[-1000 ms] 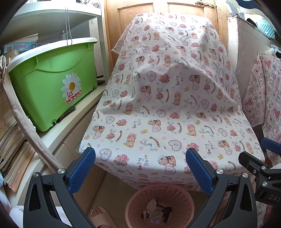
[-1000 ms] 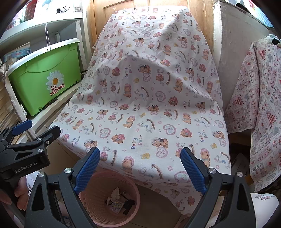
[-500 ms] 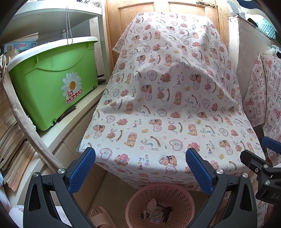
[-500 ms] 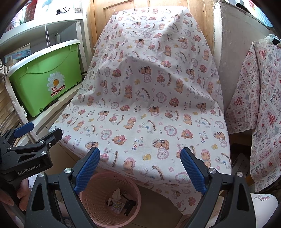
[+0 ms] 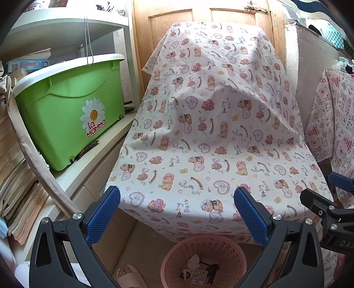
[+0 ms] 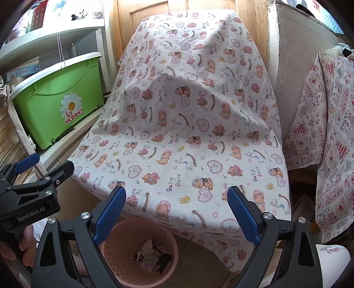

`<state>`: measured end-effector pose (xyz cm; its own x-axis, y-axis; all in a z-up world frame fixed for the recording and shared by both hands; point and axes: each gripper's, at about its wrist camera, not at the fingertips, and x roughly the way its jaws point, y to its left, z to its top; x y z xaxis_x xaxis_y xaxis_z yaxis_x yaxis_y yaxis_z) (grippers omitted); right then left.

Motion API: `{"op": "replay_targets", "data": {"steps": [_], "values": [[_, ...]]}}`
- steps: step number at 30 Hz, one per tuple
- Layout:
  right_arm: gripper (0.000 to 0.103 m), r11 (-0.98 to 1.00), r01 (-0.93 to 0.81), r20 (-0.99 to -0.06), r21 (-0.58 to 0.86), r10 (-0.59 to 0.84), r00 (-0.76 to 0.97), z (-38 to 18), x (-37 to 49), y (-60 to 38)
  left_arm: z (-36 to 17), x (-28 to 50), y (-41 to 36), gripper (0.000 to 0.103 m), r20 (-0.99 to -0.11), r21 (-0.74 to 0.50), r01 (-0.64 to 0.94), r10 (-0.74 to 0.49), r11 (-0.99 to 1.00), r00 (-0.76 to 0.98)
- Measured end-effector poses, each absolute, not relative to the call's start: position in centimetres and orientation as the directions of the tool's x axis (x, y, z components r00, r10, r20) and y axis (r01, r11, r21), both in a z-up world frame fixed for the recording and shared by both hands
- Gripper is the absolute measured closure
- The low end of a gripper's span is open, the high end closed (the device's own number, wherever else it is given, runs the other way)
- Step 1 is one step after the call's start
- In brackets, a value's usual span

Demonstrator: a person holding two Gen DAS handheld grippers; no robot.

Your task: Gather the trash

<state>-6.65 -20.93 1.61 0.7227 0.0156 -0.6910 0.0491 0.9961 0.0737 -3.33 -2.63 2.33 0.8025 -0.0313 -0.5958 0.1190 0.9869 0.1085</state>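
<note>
A pink perforated basket (image 5: 174, 261) (image 6: 124, 272) stands on the floor at the near edge of a table covered by a bear-print cloth (image 5: 212, 124) (image 6: 190, 115). Inside lie a crumpled white scrap (image 5: 193, 261) (image 6: 147, 245), a small printed packet (image 5: 197, 277) (image 6: 149, 261) and dark bits. My left gripper (image 5: 177, 210) is open and empty above the basket. My right gripper (image 6: 177, 206) is open and empty, also above it. No loose trash shows on the cloth. Each gripper shows at the edge of the other's view.
A green lidded bin (image 5: 66, 106) (image 6: 55, 104) sits on a white shelf at the left, beside stacked papers (image 5: 13, 181). A wooden door (image 5: 221, 15) stands behind the table. Another patterned cloth (image 6: 327, 137) hangs at the right. A sandalled foot (image 5: 127, 273) is by the basket.
Both views have shifted only slightly; the right gripper has drifted a little so the basket sits slightly more to the right. Both grippers stay open and empty.
</note>
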Motion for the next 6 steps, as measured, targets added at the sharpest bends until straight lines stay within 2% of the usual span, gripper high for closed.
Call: {"op": "replay_targets", "data": {"steps": [6], "values": [[0.009,0.995,0.063,-0.705,0.084,0.015,0.709,1.17,-6.58,-20.97,2.74,-3.47,-2.37,0.002,-0.585,0.102,0.116,-0.035,0.988,0.810]]}}
